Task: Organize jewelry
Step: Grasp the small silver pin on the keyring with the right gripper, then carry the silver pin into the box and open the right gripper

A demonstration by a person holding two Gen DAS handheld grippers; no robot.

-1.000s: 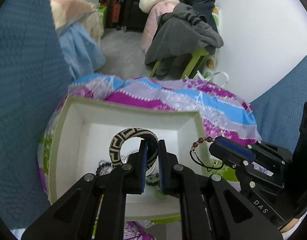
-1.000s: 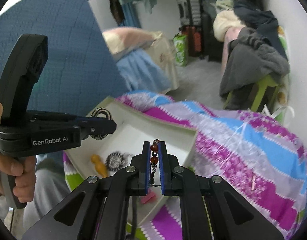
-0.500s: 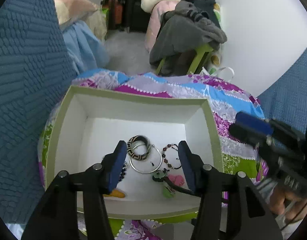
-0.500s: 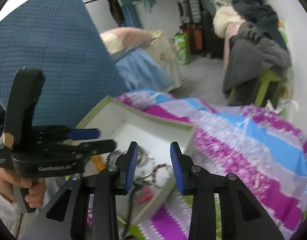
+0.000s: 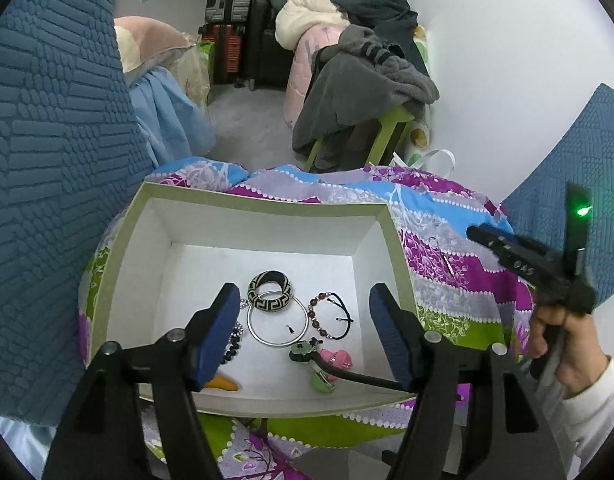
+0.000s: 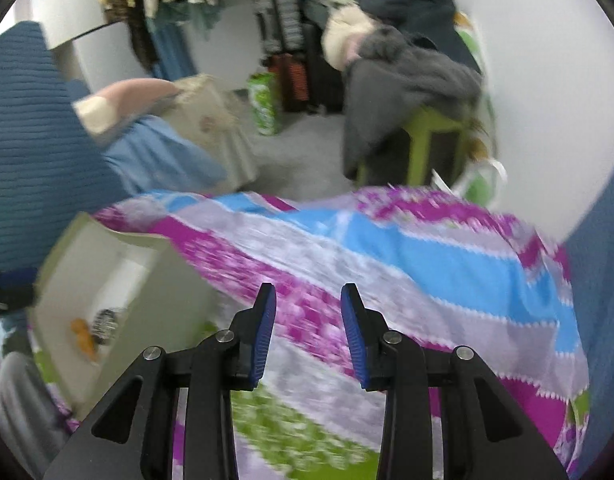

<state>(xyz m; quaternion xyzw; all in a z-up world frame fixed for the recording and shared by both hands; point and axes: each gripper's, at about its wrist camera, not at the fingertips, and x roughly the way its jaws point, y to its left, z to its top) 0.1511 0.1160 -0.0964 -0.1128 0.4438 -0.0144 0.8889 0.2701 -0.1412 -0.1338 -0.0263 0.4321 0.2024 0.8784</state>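
From your left gripper (image 5: 305, 336), the box (image 5: 263, 208) sits on the blanket (image 5: 447, 276), with the bangle (image 5: 271, 286) at 12 o'clock inside it, the ring (image 5: 278, 319) just behind that toward you, touching it, and the bead bracelet (image 5: 327, 316) at 1 o'clock. Your right gripper (image 5: 477, 234) hangs at 3 o'clock, outside the box. From your right gripper (image 6: 307, 334), the box (image 6: 59, 264) lies at 9 o'clock, and the chair (image 6: 423, 128) stands at 1 o'clock beyond the blanket (image 6: 427, 256).

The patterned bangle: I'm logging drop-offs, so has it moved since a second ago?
Yes. The patterned bangle went down from the left tongs onto the box floor, touching the silver ring.
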